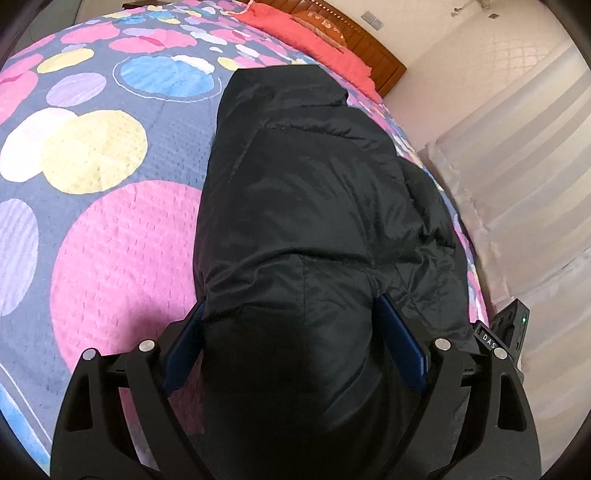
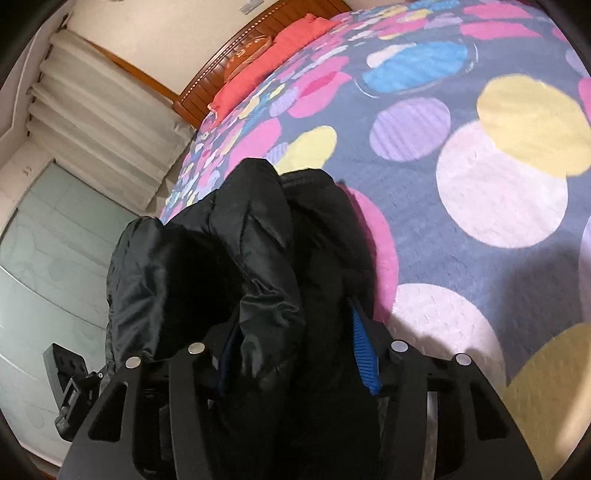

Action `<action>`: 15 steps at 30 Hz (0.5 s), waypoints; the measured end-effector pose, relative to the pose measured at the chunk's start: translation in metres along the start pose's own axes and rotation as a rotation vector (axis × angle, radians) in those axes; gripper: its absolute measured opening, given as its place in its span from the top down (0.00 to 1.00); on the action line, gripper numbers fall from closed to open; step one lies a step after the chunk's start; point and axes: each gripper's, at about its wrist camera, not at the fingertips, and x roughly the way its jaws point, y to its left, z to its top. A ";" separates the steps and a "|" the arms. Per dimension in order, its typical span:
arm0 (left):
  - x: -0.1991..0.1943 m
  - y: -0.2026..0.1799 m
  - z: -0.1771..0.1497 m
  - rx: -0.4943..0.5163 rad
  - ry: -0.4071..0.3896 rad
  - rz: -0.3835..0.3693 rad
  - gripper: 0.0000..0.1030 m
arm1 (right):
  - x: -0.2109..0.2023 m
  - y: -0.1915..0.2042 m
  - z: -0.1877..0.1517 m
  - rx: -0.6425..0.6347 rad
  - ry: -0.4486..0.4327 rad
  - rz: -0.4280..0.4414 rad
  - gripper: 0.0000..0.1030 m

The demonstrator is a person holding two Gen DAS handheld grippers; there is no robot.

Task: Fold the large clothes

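Note:
A large black padded jacket [image 1: 310, 192] lies lengthwise on the bed near its right edge, its hood end toward the headboard. My left gripper [image 1: 291, 314] has its blue pads [image 1: 400, 332] on both sides of a thick bunch of the jacket's near end and grips it. In the right wrist view the jacket [image 2: 229, 258] is bunched and lifted over the bed's edge. My right gripper [image 2: 295, 332] is closed on a thick fold of it, with a blue pad [image 2: 364, 354] showing on the right.
The bed has a spotted quilt [image 1: 110, 240] in pink, yellow and blue. A red blanket [image 1: 295, 33] and a wooden headboard [image 1: 369, 40] are at the far end. White curtains [image 1: 517, 166] hang beside the bed. The other gripper's body [image 1: 509, 328] shows at the right.

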 end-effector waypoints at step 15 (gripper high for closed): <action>-0.019 -0.007 -0.016 0.032 -0.045 0.044 0.12 | -0.031 0.006 -0.018 0.014 -0.036 0.002 0.42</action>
